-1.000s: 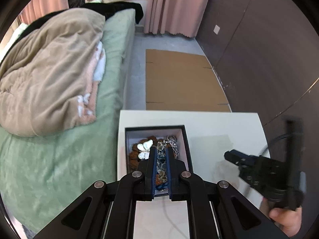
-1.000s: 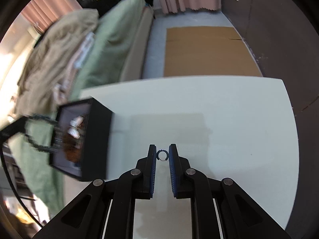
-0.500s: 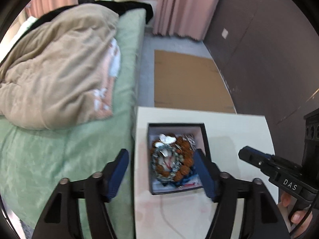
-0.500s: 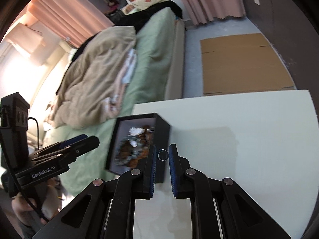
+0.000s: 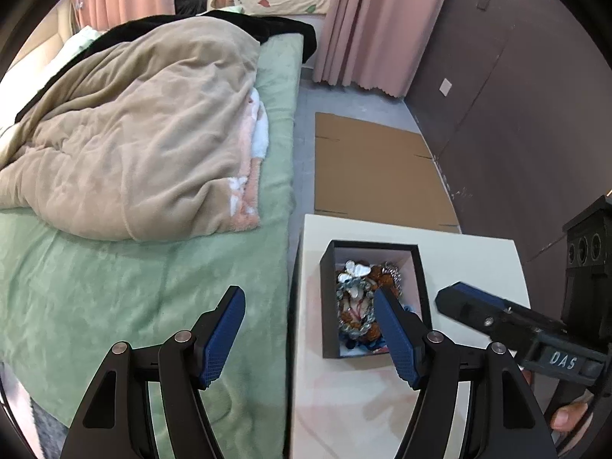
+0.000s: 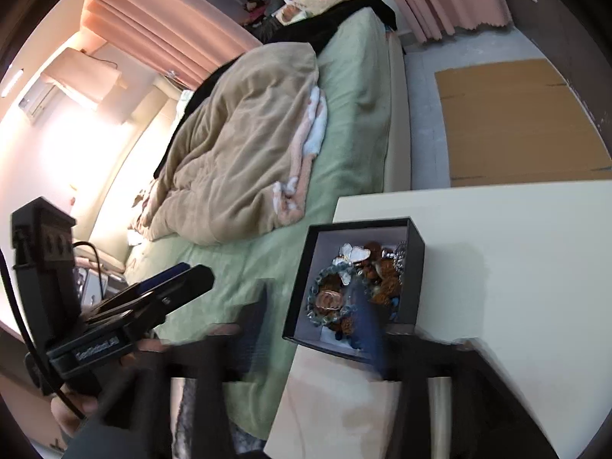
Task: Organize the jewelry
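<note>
The left gripper [image 5: 310, 329] hangs above the near edge of the white table [image 5: 470, 252], its blue-padded jaws spread wide and holding nothing; the left pad sits over the bed side, the right pad over the black jewelry box [image 5: 329, 306]. The box stands open near the table's left edge, holding a tangle of pieces: a white butterfly ornament [image 6: 354, 254], a clear bead bracelet [image 6: 325, 302], and brown beads [image 6: 386, 287]. The right gripper [image 6: 310, 329] is heavily motion-blurred in its own view; its jaws appear spread over the box, and no ring or other piece can be made out between them. In the left view only one side of it shows, so its opening cannot be confirmed there. Judgement: the step in hand looks like depositing items into the box, late in the task, since no loose jewelry is visible on the table. The next move likely calls for backing both grippers clear without nudging the box toward the edge. Surroundings: a bed with a green sheet [image 5: 114, 298] and a rumpled beige blanket [image 5: 145, 134] directly beside the table, flattened cardboard [image 5: 375, 168] on the grey floor, pink curtains [image 5: 382, 19], a dark wall panel.
</note>
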A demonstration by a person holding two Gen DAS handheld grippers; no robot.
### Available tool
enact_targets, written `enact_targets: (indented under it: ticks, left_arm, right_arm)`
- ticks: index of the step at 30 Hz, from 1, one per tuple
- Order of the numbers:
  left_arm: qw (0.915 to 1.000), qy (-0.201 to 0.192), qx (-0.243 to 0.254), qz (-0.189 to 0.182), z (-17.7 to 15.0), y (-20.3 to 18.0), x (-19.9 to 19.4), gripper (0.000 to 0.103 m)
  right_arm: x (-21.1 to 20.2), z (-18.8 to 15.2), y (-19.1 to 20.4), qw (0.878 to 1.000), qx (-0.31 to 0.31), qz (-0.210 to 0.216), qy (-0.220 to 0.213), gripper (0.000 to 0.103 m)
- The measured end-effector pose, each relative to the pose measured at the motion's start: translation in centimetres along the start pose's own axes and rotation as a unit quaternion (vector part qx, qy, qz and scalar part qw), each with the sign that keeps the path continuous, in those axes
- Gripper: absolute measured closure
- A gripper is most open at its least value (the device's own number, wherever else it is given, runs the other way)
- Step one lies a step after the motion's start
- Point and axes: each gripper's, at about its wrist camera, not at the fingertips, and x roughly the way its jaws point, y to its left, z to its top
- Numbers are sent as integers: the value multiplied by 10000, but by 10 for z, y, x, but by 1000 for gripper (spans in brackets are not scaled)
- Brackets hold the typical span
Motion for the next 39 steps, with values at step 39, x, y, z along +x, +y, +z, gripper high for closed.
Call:
enact_targets:
  ticks: [39]
  left_arm:
    - [9851,-1498,796,-275,-90,-71,-54,1]
  right_arm:
    - [-144,-80,-40,9652,-328,-2388,-1011,0]
